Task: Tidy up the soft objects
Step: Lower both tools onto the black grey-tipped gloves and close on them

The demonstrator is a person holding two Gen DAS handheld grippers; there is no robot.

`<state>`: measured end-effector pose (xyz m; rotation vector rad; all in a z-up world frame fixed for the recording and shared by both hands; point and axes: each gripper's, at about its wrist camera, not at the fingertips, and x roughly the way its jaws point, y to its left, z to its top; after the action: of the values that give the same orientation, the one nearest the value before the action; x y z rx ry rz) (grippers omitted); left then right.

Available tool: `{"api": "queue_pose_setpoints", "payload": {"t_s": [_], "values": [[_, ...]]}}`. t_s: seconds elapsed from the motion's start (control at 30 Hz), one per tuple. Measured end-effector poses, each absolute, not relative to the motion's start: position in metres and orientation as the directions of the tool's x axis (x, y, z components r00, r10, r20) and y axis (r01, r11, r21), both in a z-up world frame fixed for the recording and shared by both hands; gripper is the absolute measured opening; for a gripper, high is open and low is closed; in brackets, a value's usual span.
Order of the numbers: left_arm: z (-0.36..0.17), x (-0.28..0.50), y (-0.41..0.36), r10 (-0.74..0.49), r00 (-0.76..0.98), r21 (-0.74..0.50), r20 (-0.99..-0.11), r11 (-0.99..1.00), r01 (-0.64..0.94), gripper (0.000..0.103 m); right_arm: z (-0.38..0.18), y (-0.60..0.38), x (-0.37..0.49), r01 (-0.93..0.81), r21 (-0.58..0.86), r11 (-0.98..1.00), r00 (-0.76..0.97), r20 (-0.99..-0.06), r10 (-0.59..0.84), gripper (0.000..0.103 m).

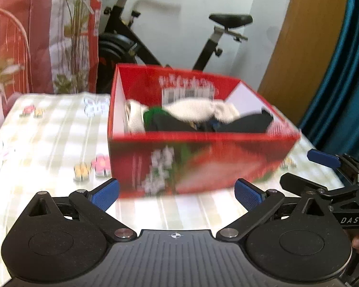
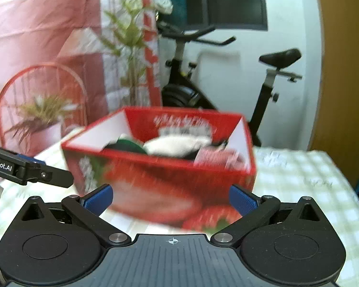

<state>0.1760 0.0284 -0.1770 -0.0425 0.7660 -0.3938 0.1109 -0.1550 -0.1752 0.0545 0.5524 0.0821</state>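
While your left claw (image 1: 177,192) and right claw (image 2: 171,198) both gape wide and empty, the socks (image 1: 198,111) (white, black, green) lie piled inside the red box (image 1: 203,165) on the checked worktop (image 1: 47,138).

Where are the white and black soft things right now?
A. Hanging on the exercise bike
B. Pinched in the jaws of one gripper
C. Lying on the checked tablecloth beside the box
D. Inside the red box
D: the white soft thing and the black soft thing lie piled inside the red box, while the left gripper and the right gripper are both empty, jaws wide apart.
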Motion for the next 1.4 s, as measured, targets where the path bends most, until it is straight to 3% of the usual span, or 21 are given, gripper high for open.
{"api": "queue_pose_setpoints", "payload": {"t_s": [0.23,0.5,0.73,1.4], "values": [[-0.216,0.155,0.023,-0.337,0.593,-0.180,-0.731,0.934,0.309,0.103,-0.217,-0.150,0.091,-0.040,0.100,0.994,0.767,-0.635,0.095,0.102],[-0.245,0.149,0.018,-0.311,0.540,-0.165,-0.782,0.939,0.303,0.103,-0.250,-0.145,0.085,-0.044,0.079,0.996,0.710,-0.699,0.087,0.102],[-0.258,0.152,0.027,-0.322,0.513,-0.207,-0.796,0.940,0.271,0.103,-0.261,-0.142,0.084,-0.054,0.065,0.996,0.720,-0.689,0.084,0.103],[-0.261,0.147,0.022,-0.301,0.547,-0.167,-0.781,0.945,0.282,0.103,-0.271,-0.155,0.086,-0.048,0.151,0.987,0.729,-0.670,0.138,0.103]]}}
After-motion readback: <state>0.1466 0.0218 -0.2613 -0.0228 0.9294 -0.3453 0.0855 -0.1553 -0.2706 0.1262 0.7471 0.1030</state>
